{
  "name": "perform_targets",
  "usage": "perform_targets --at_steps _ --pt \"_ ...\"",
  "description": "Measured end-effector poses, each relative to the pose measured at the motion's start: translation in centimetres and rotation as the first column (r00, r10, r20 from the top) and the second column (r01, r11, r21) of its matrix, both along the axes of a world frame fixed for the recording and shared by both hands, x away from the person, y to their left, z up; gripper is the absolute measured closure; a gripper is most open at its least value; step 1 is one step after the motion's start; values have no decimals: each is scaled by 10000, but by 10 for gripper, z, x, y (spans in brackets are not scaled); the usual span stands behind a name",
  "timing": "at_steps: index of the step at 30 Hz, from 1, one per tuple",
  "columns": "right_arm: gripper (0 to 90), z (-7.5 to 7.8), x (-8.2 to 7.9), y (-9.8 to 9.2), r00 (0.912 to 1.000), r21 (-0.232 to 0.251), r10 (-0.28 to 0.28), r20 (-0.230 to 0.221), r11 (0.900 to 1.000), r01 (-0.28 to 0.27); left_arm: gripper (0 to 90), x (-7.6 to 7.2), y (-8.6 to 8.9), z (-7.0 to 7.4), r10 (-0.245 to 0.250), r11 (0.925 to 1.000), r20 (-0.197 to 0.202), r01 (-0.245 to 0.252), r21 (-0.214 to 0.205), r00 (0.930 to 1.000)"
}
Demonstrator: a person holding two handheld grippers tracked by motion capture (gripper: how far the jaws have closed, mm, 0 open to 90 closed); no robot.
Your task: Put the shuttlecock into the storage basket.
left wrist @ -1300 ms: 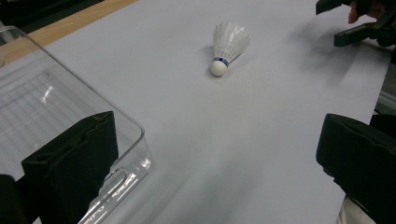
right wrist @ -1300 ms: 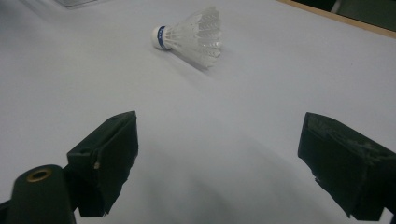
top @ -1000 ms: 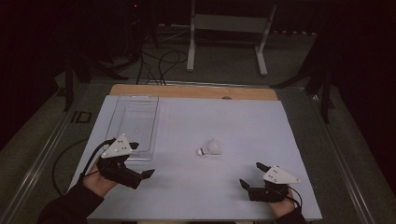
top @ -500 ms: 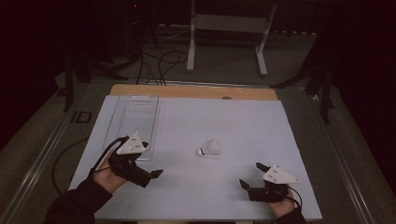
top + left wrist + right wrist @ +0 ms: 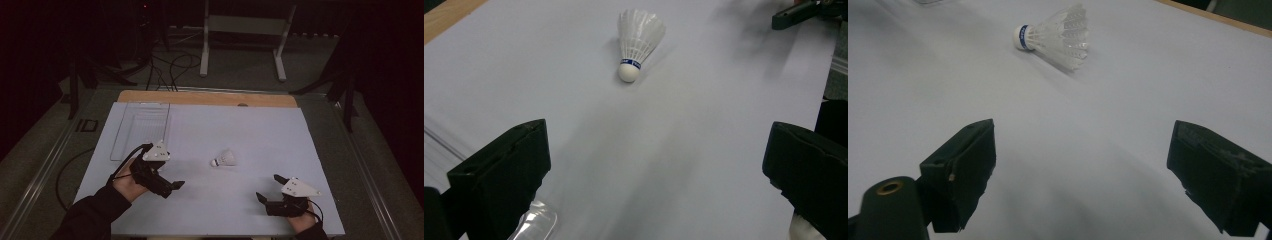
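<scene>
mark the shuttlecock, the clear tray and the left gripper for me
shuttlecock point(image 5: 223, 159), high view, on its white feather skirt.
clear tray point(image 5: 129, 118), high view, on its left wall.
left gripper point(image 5: 171, 188), high view, midway between its open jaw tips.

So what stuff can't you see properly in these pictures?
- The tiny print on the shuttlecock's blue band: too small in every view.
- The clear tray: see-through and dim in the high view, so I cannot tell what it holds.
- The person: cut off by the bottom edge of the high view past the sleeves.
- The floor beyond the table: too dark.
</scene>
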State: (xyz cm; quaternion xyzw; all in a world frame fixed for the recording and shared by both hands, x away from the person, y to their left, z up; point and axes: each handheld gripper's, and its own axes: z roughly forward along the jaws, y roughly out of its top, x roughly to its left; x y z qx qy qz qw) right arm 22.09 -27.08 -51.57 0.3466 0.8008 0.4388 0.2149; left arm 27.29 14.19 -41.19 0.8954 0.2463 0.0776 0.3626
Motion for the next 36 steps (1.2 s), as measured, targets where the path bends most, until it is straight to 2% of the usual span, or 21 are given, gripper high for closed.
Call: perform_targets --at_steps 9,22,30,36 --pt "122 -1 1 0 10000 -36 62 1 10000 -62 0 9 -15 -1 -261 9991 -66 263 341 9996" --pt "122 -1 0 1 10000 -54 68 -14 10000 -68 0 18 -27 -3 -395 9977 -268 409 537 9989" --pt "122 -1 1 0 10000 -39 85 -25 10000 -85 0 25 -46 -7 -607 9954 -384 634 716 9974" --pt "122 -1 1 0 9999 -34 105 -45 9999 -105 0 33 -60 -15 -793 9900 -621 859 1118 9949"
